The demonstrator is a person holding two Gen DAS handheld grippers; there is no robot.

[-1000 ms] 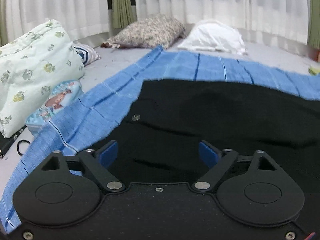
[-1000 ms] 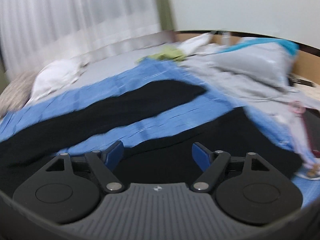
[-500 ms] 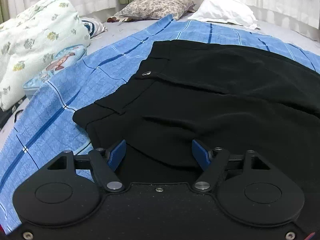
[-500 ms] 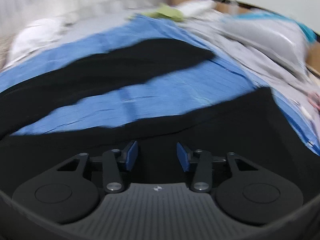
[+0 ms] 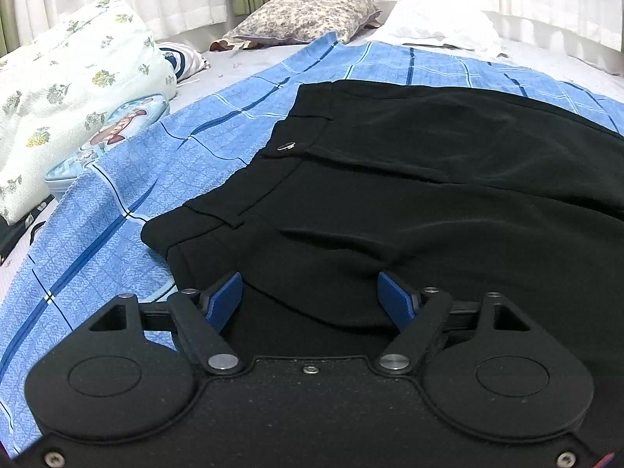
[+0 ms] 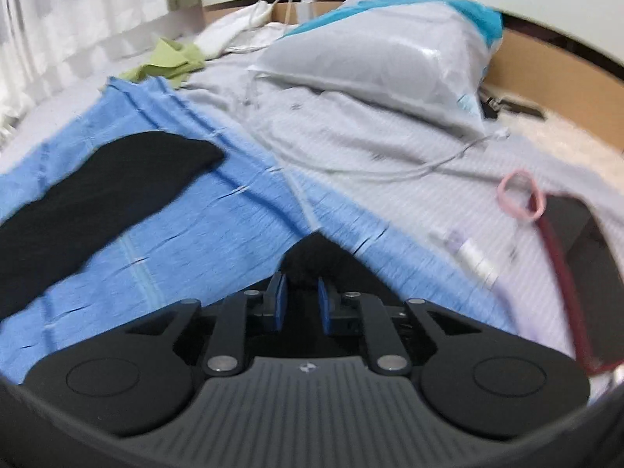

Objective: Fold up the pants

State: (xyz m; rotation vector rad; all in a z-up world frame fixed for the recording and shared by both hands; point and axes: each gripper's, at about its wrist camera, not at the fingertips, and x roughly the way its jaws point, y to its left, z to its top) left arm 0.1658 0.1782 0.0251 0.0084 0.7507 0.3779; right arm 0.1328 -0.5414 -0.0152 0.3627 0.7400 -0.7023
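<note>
Pants: we see the black dress pants (image 5: 409, 179) spread flat on the blue checked cloth (image 5: 128, 179) that covers the bed; the waistband with its metal button (image 5: 286, 146) lies towards the cloth's left edge, and the two legs run away to the right

Left gripper: our left gripper (image 5: 310, 296) has its blue pads wide apart and holds nothing; it hovers over the near waistband corner, black fabric showing between the fingers

Right gripper: our right gripper (image 6: 299, 304) has its pads drawn close together with dark fabric between them; we judge it has pinched the hem of the near leg, though the view is blurred

Far leg: its hem (image 6: 183, 156) lies near the cloth's far right corner, well apart from the near leg

Key relation: the long axis runs left to right between our two grippers; each one stands at its own end of the near leg, so we judge the next move is the left closing on the waistband, then carrying the near leg over the far one
</note>
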